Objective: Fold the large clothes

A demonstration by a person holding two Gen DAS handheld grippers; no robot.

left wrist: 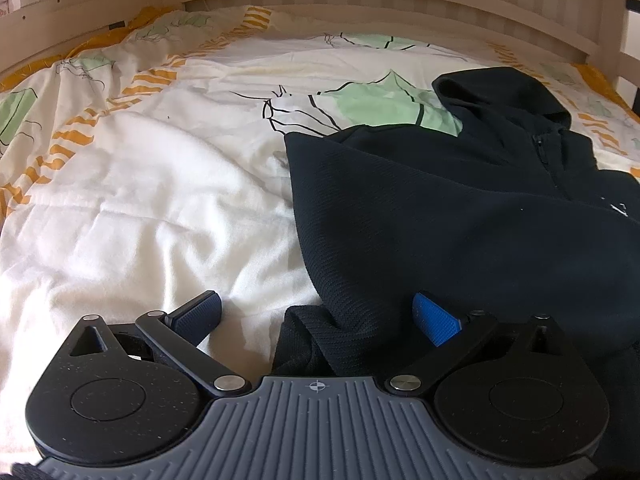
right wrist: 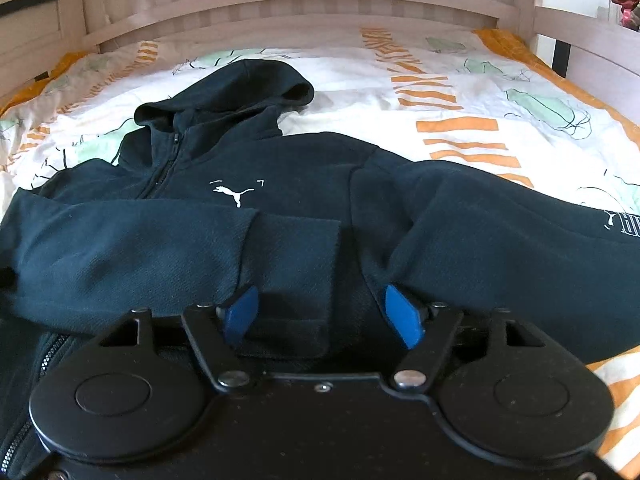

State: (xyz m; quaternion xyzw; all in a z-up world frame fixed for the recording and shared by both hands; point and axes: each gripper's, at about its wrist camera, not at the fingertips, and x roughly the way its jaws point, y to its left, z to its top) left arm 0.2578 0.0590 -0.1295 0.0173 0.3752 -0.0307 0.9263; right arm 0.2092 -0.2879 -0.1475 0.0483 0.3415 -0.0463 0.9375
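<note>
A dark navy zip hoodie lies face up on the bed, hood toward the headboard, white logo on the chest. Its left sleeve is folded across the chest; the other sleeve stretches out to the right. In the left wrist view the hoodie fills the right half. My left gripper is open, its jaws wide apart around a bunched fold of the hoodie's edge. My right gripper is open, low over the hoodie's body, with the folded sleeve's cuff between the blue pads.
The bed cover is white with orange stripes and green leaf prints, wrinkled on the left. A pale wooden headboard and side rails close in the bed at the back and sides.
</note>
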